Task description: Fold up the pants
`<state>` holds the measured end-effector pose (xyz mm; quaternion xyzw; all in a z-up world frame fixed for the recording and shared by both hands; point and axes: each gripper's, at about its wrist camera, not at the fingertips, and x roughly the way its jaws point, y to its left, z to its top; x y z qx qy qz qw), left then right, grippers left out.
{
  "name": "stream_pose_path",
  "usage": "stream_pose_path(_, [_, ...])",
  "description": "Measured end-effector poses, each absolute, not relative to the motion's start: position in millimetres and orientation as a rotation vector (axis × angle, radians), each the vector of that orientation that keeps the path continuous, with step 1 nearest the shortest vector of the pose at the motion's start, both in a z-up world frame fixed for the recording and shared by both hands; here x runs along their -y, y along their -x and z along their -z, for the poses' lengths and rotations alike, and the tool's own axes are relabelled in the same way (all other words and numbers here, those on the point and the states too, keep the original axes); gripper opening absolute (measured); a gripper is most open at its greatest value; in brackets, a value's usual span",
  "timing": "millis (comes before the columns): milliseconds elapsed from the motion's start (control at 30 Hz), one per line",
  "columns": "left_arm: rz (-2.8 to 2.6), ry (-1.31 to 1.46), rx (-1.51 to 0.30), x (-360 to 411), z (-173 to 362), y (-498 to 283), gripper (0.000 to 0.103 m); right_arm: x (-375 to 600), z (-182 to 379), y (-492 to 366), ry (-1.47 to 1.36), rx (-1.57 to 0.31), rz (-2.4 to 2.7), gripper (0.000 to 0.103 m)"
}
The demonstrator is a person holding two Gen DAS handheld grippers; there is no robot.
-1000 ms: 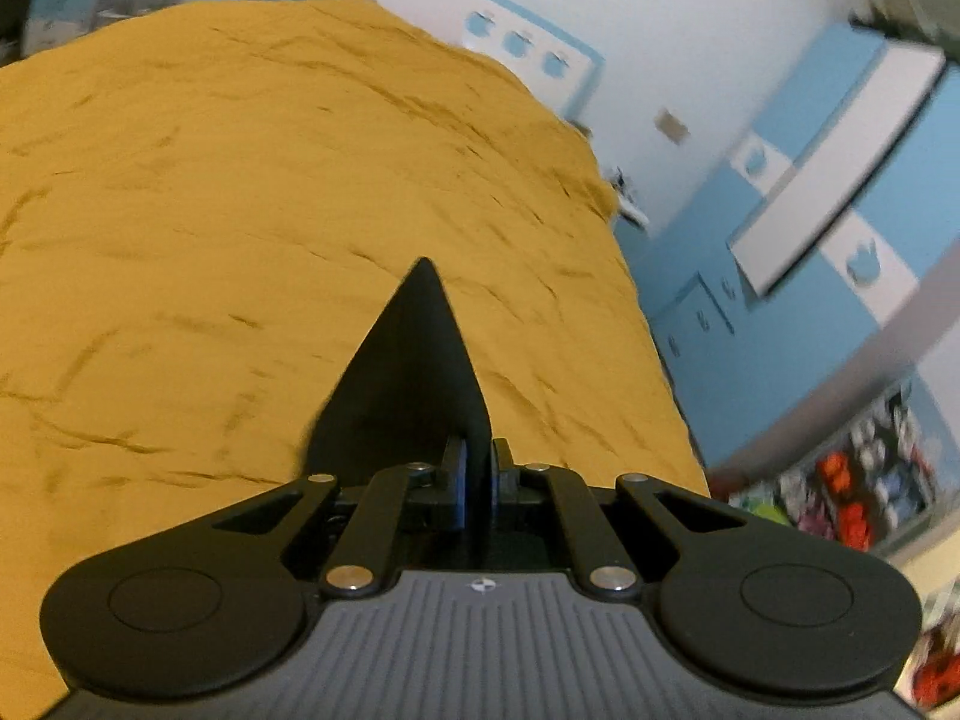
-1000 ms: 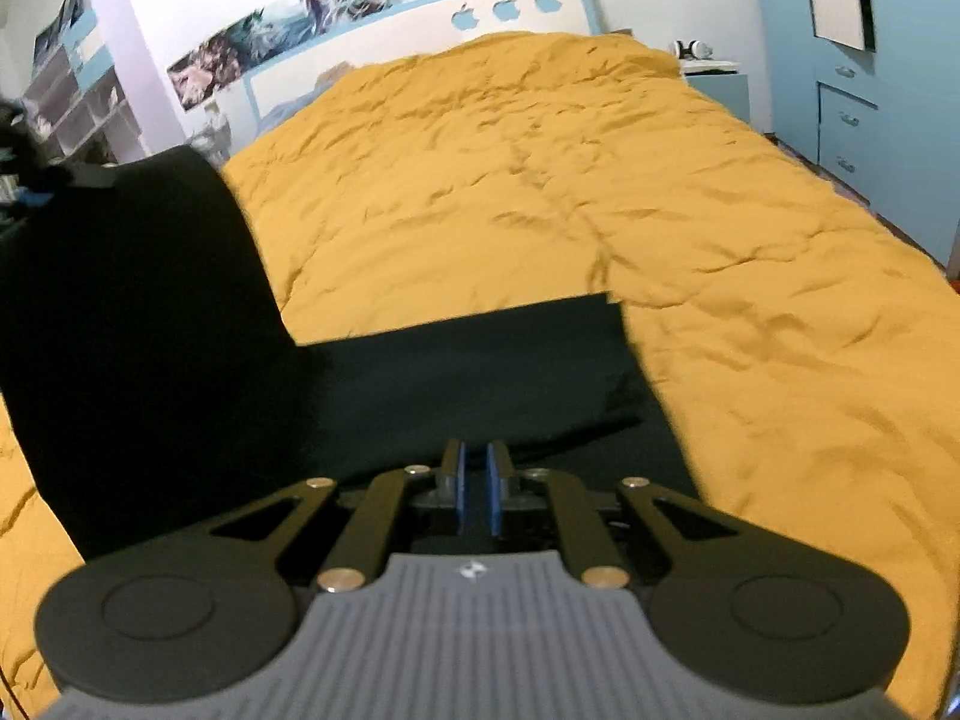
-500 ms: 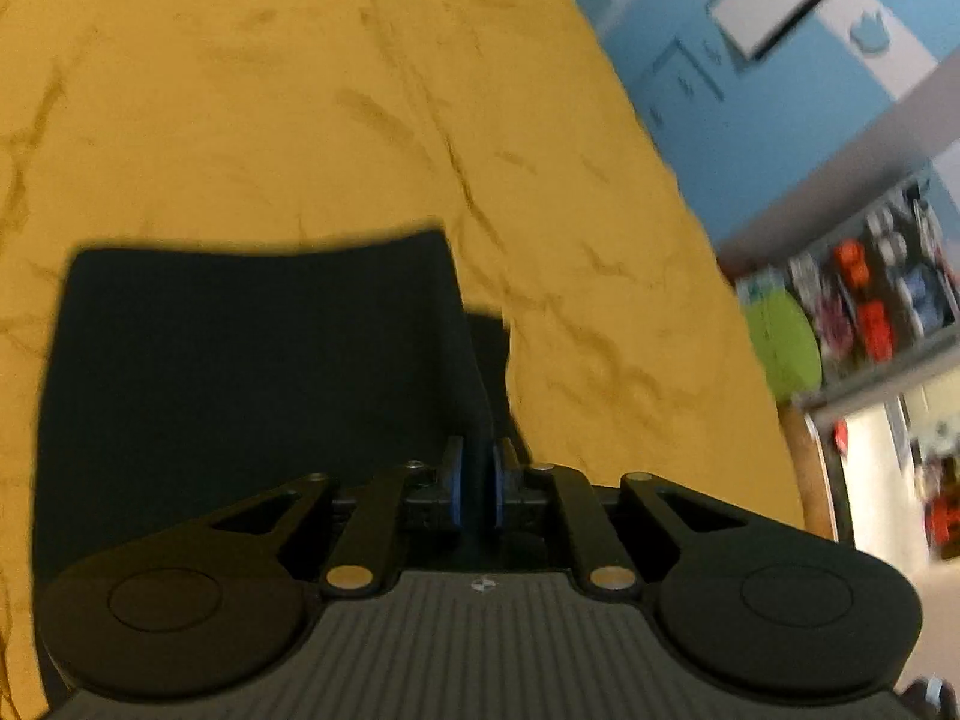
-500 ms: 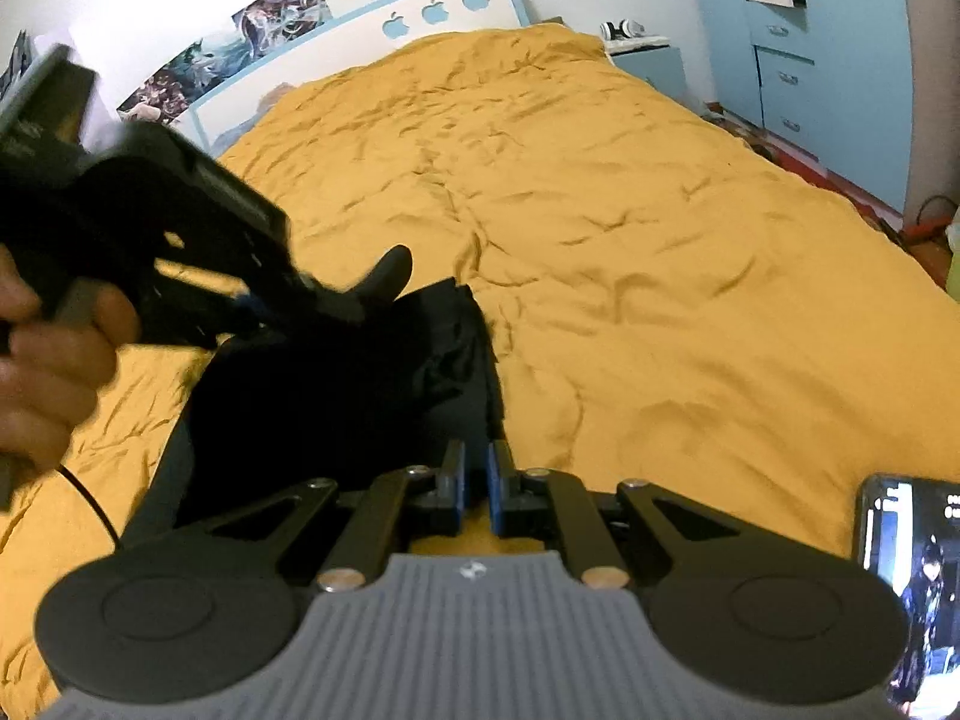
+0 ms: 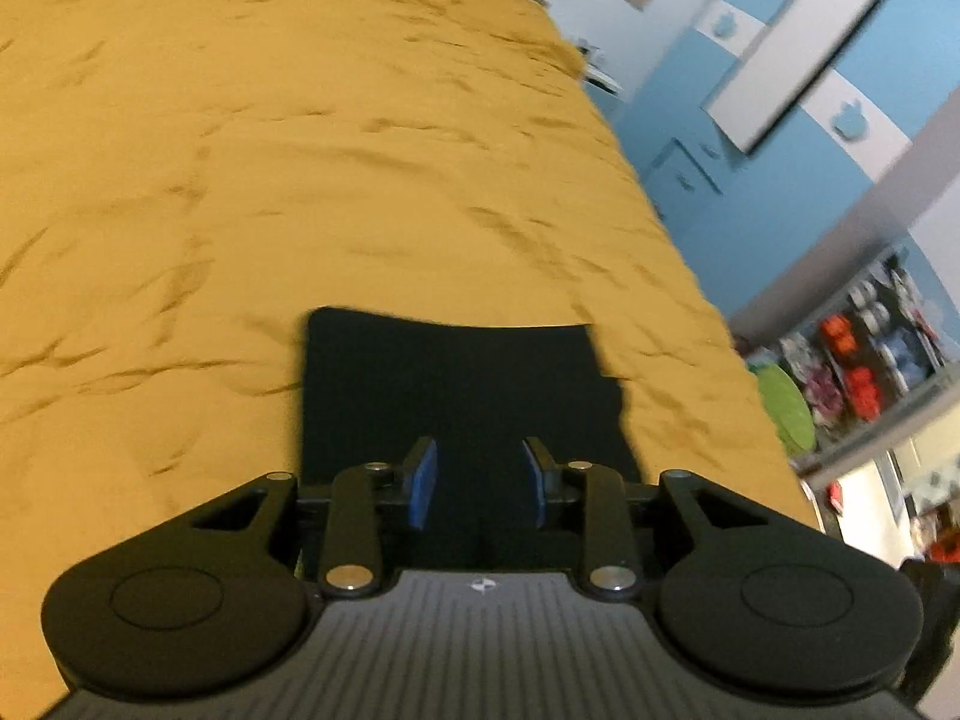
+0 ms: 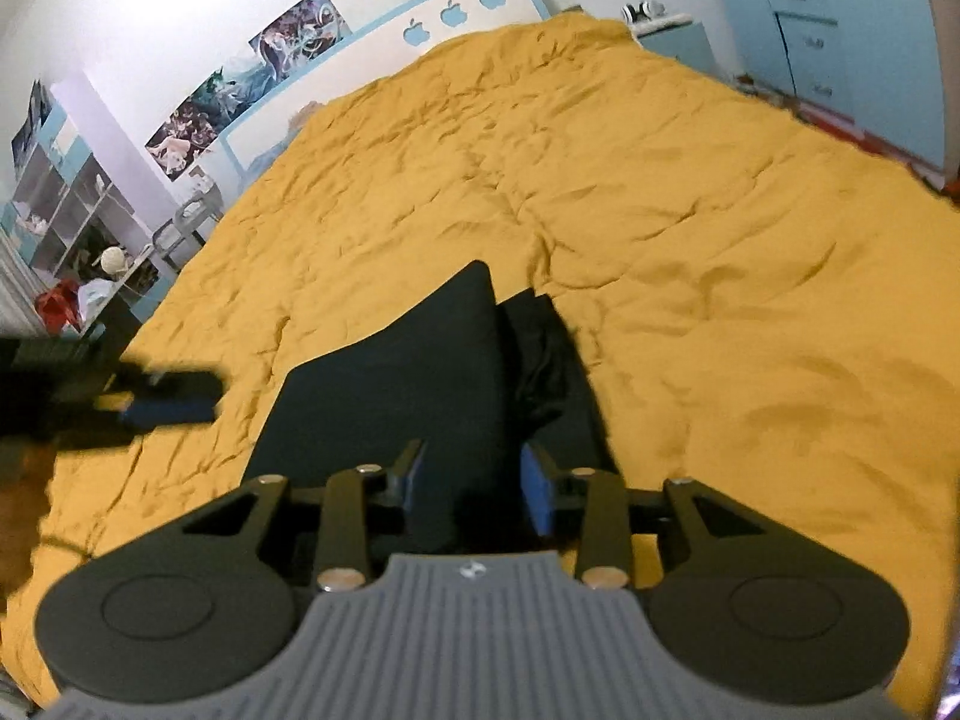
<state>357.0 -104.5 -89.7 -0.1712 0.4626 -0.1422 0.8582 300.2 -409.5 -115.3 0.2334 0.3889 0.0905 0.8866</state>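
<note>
Pants (image 5: pixel 462 384): folded on bed (image 5: pixel 300 150) | left claw (image 5: pixel 479 483): we are opening, pads clear | right claw (image 6: pixel 474 480): opening, nothing pinched | risk: pads may snag cloth as we withdraw, dragging top layer askew; bunched edge may unfold.

Warm, fairly dim indoor light falls on the wrinkled mustard-yellow bedspread (image 5: pixel 300 192), and a bright glare washes out the white wall (image 6: pixel 156 6) at upper left in the right wrist view. The left wrist view is smeared by motion blur, worst on the cluttered shelves (image 5: pixel 870 354). Fisheye distortion bends both views' edges, and the folded black fabric pants (image 6: pixel 396 384) show almost no detail.
</note>
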Motion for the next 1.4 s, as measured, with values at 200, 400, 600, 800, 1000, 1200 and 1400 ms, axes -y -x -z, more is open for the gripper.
stream_pose_path(200, [0.224,0.433,-1.012,65,119,-350,0.034,416,139,-315,-0.613,-0.843,-0.208,0.032])
stream_pose_path(400, [0.21,0.466,-1.037,46,135,-342,0.034,416,125,-322,-0.634,-0.871,-0.209,0.006])
stream_pose_path(600, [0.211,0.483,-1.043,45,143,-336,0.034,382,74,-333,-0.389,-0.87,-0.233,0.003])
stream_pose_path(800, [0.215,0.447,-1.031,53,141,-336,0.034,386,26,-337,-0.28,-0.81,-0.234,0.002])
stream_pose_path(1000, [0.244,0.4,-1.033,72,143,-336,0.034,427,81,-342,-0.37,-0.927,-0.175,0.002])
stream_pose_path(1200, [0.246,0.292,-1.082,91,159,-334,0.035,443,127,-330,-0.438,-0.932,-0.126,0.004])
stream_pose_path(1400, [0.253,0.224,-1.094,91,157,-316,0.036,438,122,-323,-0.358,-0.927,-0.099,0.013])
